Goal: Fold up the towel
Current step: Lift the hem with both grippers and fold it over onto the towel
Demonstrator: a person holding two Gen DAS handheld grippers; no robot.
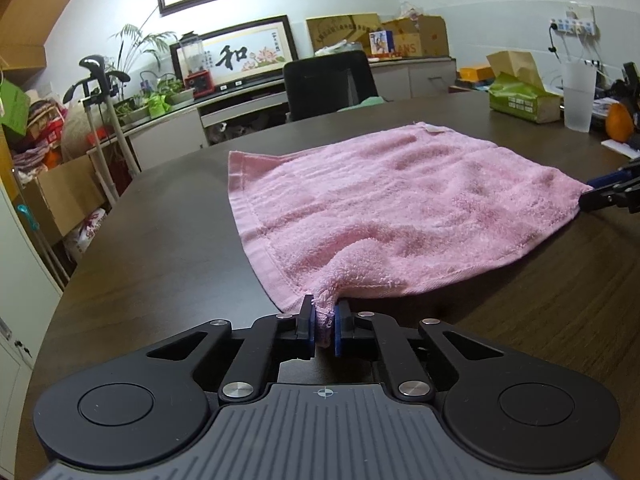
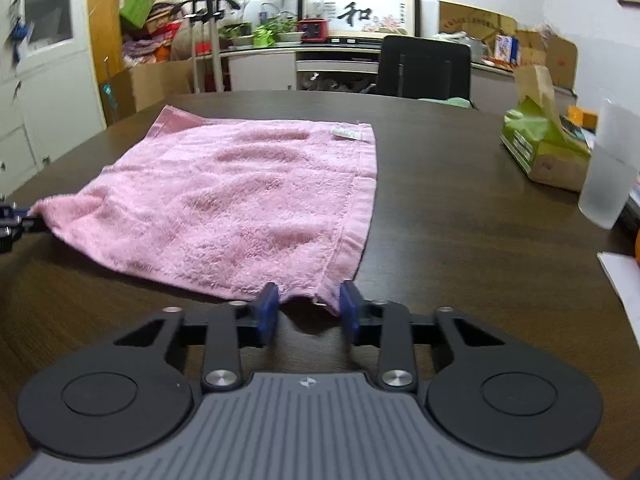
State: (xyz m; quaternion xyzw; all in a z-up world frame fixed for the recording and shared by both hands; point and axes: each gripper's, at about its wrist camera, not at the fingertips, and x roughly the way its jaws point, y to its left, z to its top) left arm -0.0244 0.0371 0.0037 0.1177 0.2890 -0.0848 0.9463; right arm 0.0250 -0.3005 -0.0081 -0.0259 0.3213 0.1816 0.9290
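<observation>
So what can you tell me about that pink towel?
The pink towel is fluffy terry cloth with flat hemmed borders and a small white label at its far edge. It lies spread out, slightly rumpled, on the dark wooden table. The left gripper pinches one near corner, bunching it into a point. The right gripper has the other near corner between its blue pads and appears to hold it.
</observation>
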